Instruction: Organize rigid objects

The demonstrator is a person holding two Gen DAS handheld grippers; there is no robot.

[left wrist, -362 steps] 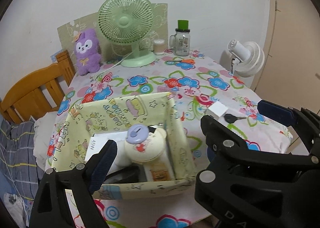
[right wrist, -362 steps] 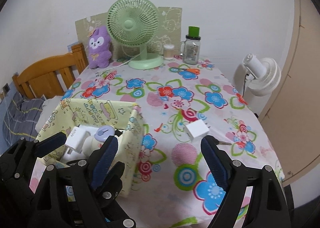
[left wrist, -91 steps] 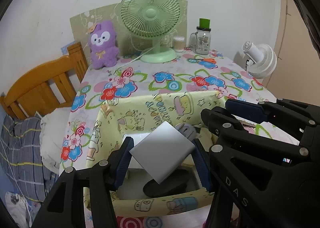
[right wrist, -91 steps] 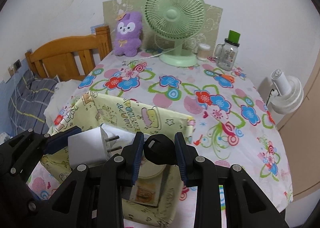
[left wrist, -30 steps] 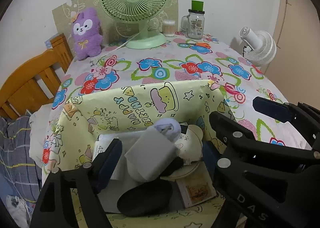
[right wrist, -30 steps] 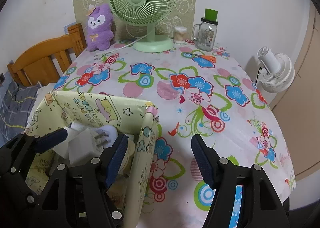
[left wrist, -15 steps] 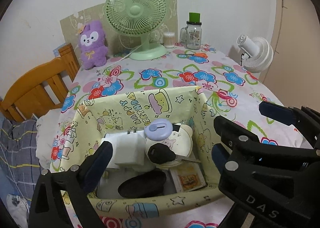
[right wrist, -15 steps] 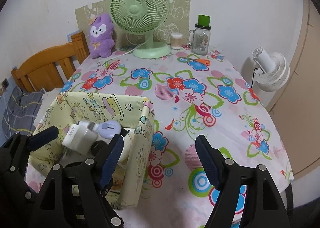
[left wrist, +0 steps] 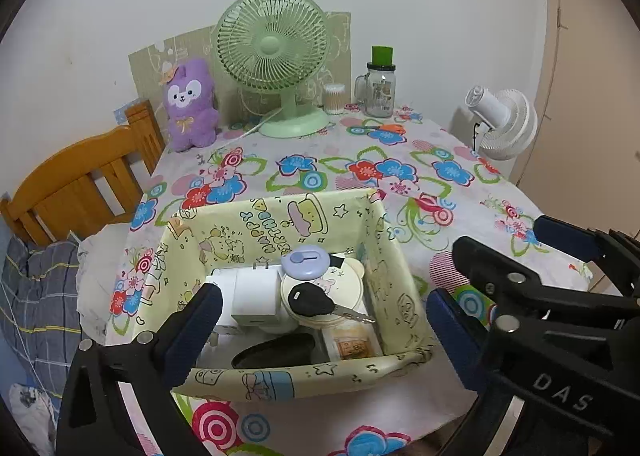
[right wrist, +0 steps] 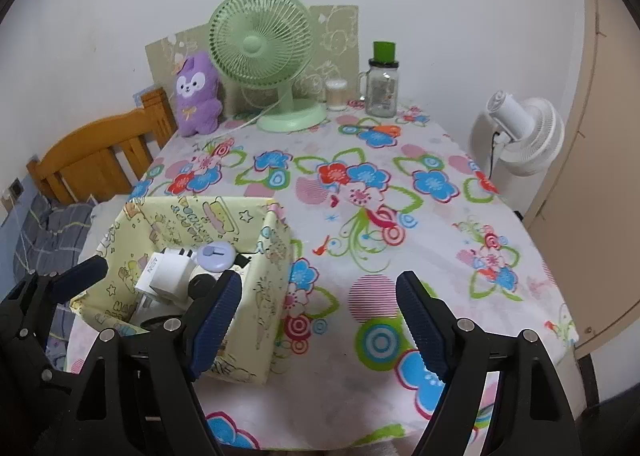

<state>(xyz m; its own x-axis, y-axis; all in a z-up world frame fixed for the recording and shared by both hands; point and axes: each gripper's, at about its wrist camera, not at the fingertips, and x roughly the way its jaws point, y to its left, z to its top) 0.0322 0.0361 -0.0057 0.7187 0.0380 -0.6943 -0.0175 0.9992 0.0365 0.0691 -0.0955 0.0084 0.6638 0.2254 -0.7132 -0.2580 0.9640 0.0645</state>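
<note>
**Both grippers empty above the filled yellow box**

Flowered cloth covers the table, with a green fan and purple plush at the wall. From the left wrist, the left gripper stands wide apart, gripping nothing, over the yellow box. Inside lie a white charger, a black key on a round tin, and a lilac disc.

From the right wrist, the right gripper is opening, nothing between its jaws, above bare cloth just beside the box.
</note>
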